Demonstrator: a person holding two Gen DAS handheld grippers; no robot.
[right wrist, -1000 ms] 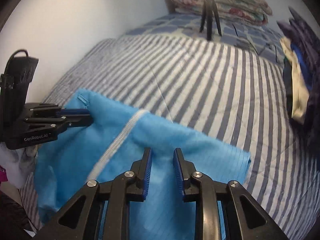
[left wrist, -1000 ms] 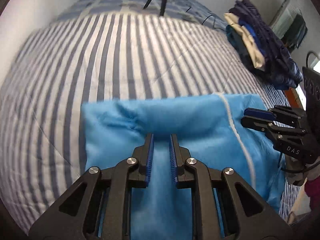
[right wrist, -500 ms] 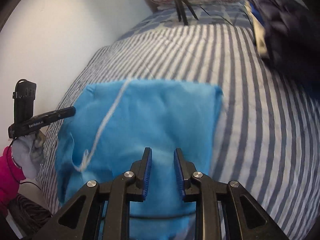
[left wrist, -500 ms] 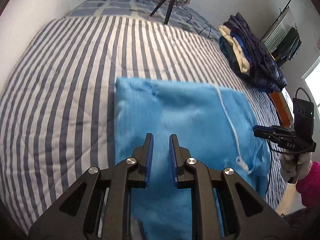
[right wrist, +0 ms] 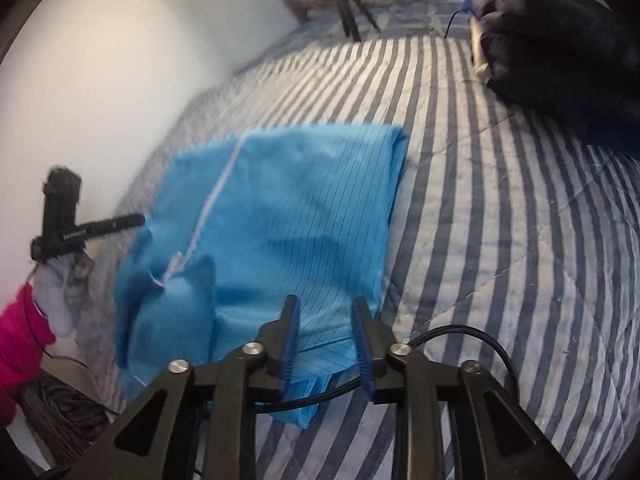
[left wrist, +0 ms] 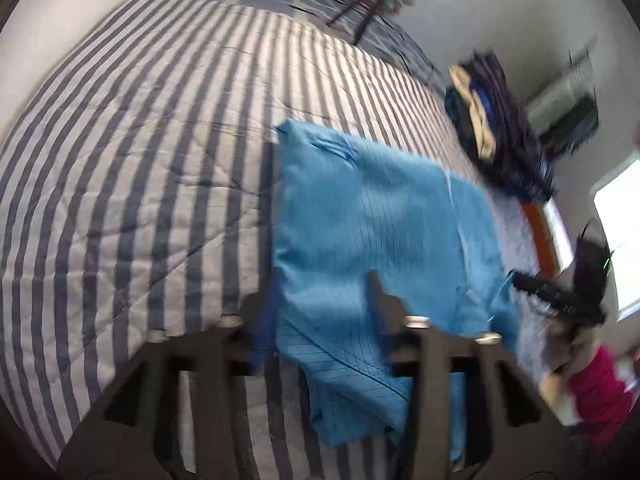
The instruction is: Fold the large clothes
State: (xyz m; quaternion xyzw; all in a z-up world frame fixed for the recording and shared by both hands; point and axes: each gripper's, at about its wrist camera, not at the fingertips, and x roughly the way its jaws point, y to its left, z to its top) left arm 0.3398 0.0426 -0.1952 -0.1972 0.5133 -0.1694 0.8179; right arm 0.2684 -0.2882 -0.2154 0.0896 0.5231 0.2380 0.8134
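The left gripper [left wrist: 320, 304], black with blue pads, hangs blurred over the near edge of the bed, its jaws opening with nothing pinched; the bright blue, thin-lined garment [left wrist: 372, 232] lies flat between and just beyond its fingers. The right gripper [right wrist: 326, 334] also has its jaws opening and clear of the cloth, which spreads ahead of it and to its left, a white zip line [right wrist: 208, 208] running down the fabric. A black braided cable [right wrist: 460, 334] loops just right of its fingers. Under both lies the grey-and-white striped quilt [right wrist: 500, 220]. Farther off, ahead and to the right of the right gripper, sits a dark pile of clothes [right wrist: 560, 40], and beyond that black tripod legs [right wrist: 352, 12].
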